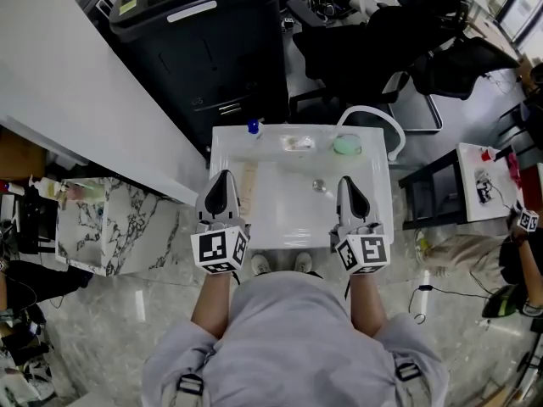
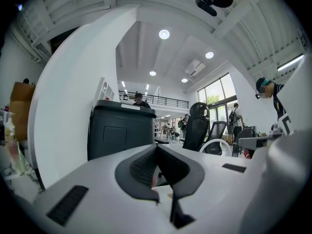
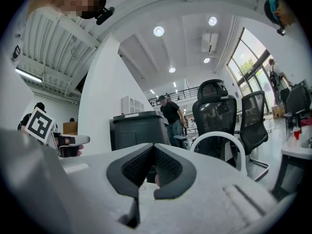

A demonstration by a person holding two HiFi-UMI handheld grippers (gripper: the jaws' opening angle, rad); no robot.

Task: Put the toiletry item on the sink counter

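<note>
A white sink (image 1: 377,202) stands in front of me. On its back counter sit a small blue-capped bottle (image 1: 253,127), a clear flat item (image 1: 297,142) and a round green item (image 1: 347,145). A long pale beige item (image 1: 249,186) lies along the basin's left side. My left gripper (image 1: 222,176) hovers over the basin's left edge, just left of that item, jaws shut with nothing between them (image 2: 156,152). My right gripper (image 1: 347,182) hangs over the basin's right part near the drain (image 1: 319,185), also shut and empty (image 3: 154,150).
A white arched faucet (image 1: 373,115) rises at the sink's back right. A large black bin (image 1: 204,41) stands behind the sink, black office chairs (image 1: 382,41) to its right. A marble-topped side table (image 1: 102,223) is at left, a white table (image 1: 488,181) and another person's arm (image 1: 526,253) at right.
</note>
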